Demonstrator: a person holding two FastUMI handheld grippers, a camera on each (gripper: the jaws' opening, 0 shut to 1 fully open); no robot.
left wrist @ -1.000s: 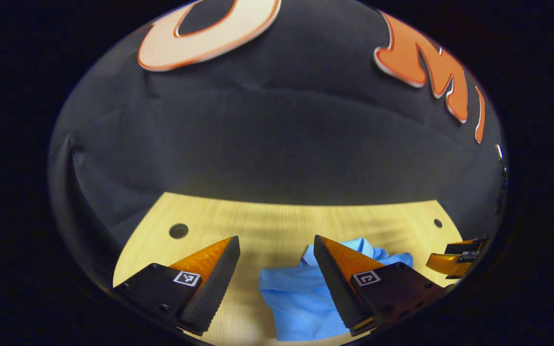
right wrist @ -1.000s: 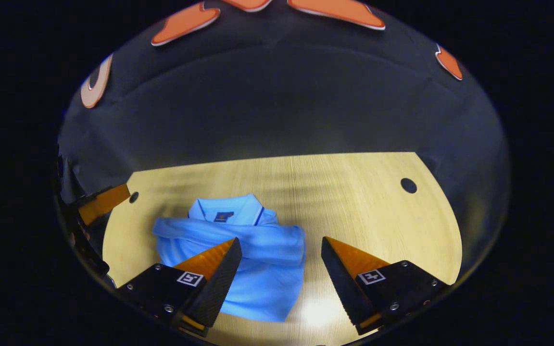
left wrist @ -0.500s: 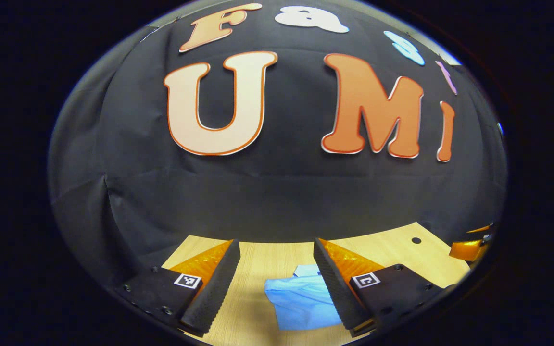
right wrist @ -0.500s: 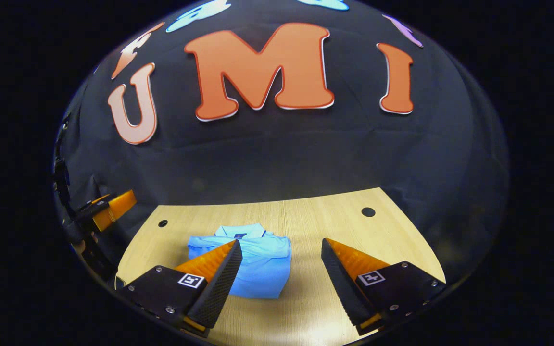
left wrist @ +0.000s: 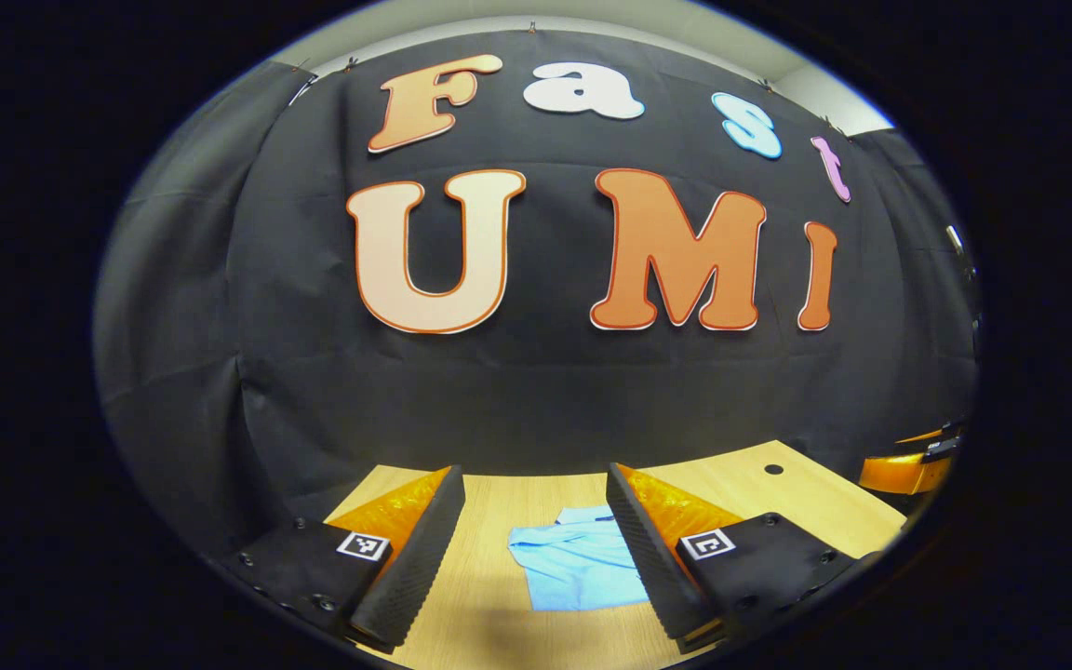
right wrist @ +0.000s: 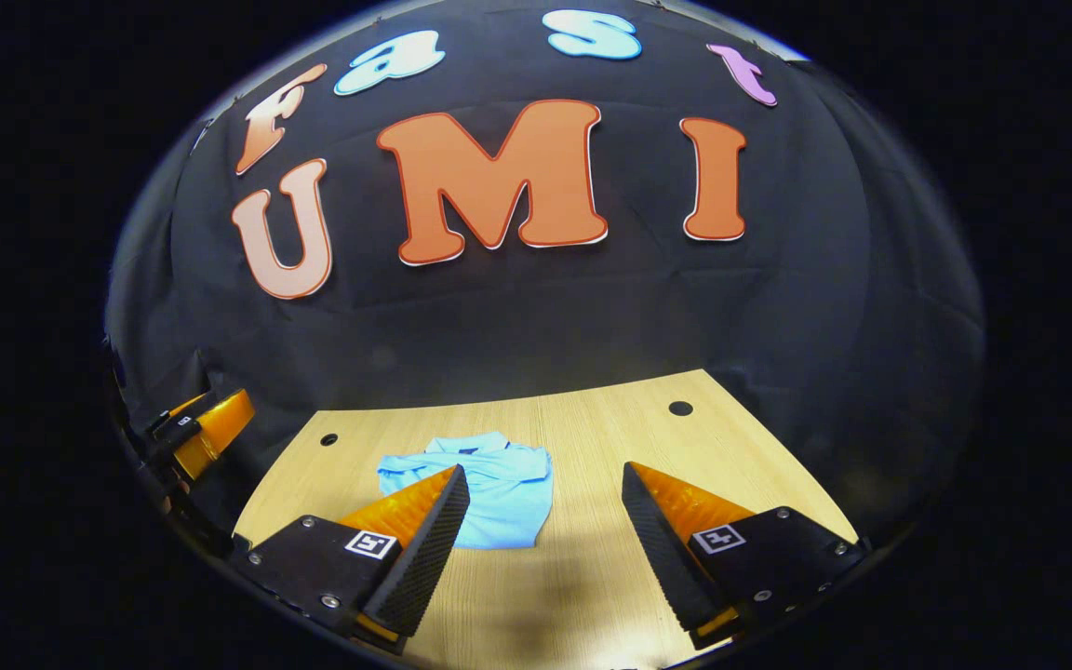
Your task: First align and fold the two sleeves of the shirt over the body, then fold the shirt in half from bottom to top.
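Your left gripper (left wrist: 536, 540) and right gripper (right wrist: 545, 540) gape empty; shirt (right wrist: 489, 484), lower centre, lies folded, apparently finished.

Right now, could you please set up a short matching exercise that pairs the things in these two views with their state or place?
Column one:
1. shirt
2. left gripper
3. right gripper
4. table

Column two:
A. wooden, with small round holes near its far corners
B. open above the table, the shirt ahead and mostly behind its left finger
C. folded into a compact bundle, collar at the far side
D. open above the table, the shirt ahead and partly behind its right finger

Pairs: 1-C, 2-D, 3-B, 4-A
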